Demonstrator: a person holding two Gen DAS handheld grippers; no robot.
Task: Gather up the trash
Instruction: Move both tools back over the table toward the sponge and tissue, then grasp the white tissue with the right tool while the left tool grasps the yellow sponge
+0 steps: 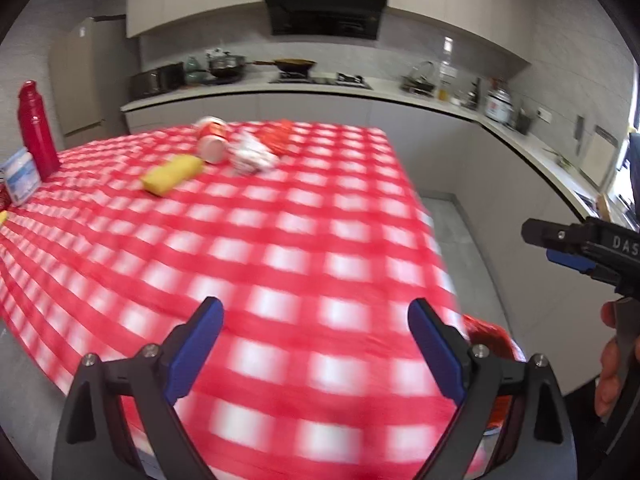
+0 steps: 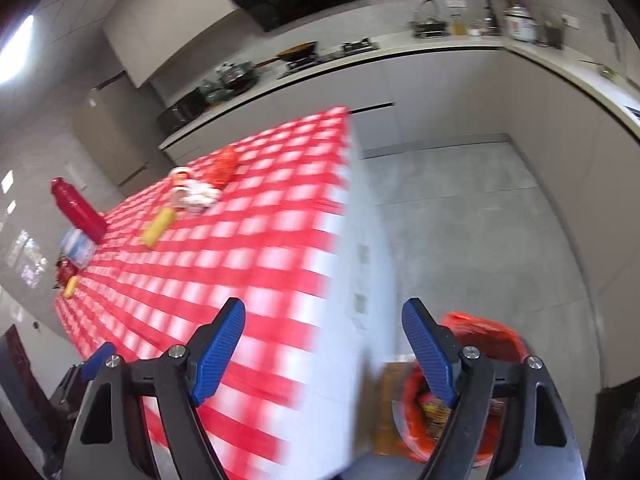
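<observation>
Red-checked tablecloth [image 1: 280, 240] separates both claws from the litter: a yellow wrapper [image 1: 173, 173], a tipped paper cup [image 1: 213, 140], a crumpled white wrapper [image 1: 253, 155] and a red packet [image 1: 280, 136] lie clustered at the far left of the table. The left gripper [image 1: 316, 344] and right gripper [image 2: 324, 344] both gape wide, holding nothing. Left looks nearer the pile; the yellow wrapper's long axis runs near-left to far-right. A red-lined bin [image 2: 496, 344] sits on the floor, near right.
</observation>
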